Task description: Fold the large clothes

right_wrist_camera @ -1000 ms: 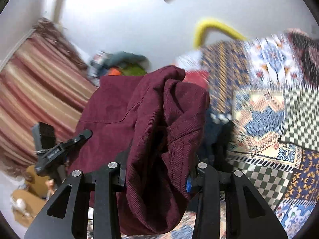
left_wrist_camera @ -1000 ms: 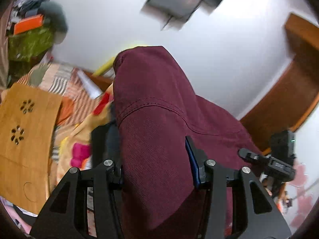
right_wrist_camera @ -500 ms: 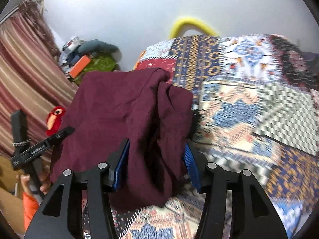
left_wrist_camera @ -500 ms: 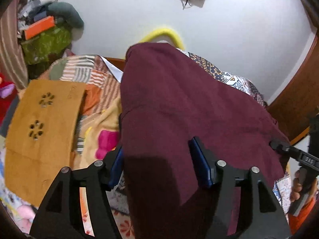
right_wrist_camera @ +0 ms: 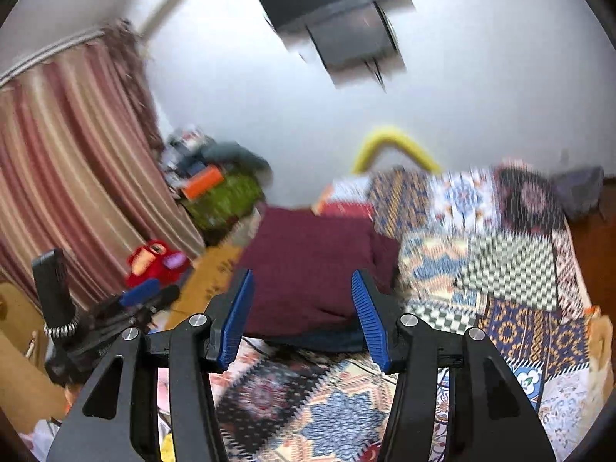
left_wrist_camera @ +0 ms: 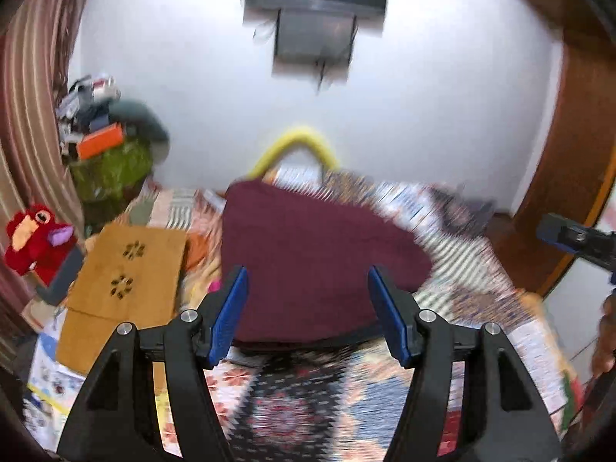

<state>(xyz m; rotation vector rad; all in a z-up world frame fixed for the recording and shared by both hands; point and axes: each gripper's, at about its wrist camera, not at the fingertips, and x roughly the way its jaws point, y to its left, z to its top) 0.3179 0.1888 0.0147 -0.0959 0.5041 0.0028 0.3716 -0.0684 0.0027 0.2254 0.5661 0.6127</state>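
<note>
The maroon garment (left_wrist_camera: 308, 261) lies folded beyond both grippers' spread, empty jaws.

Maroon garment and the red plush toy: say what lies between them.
A tan board with flower cutouts lies between the maroon garment and red plush toy, in the left wrist view.

A patchwork-quilted bed (right_wrist_camera: 500, 269) carries a folded maroon garment (right_wrist_camera: 308, 269), seemingly atop something dark blue (right_wrist_camera: 327, 340).

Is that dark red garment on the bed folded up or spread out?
Folded. The dark red garment lies as a compact block on the patterned bedspread, edges doubled under, no sleeves trailing.
</note>
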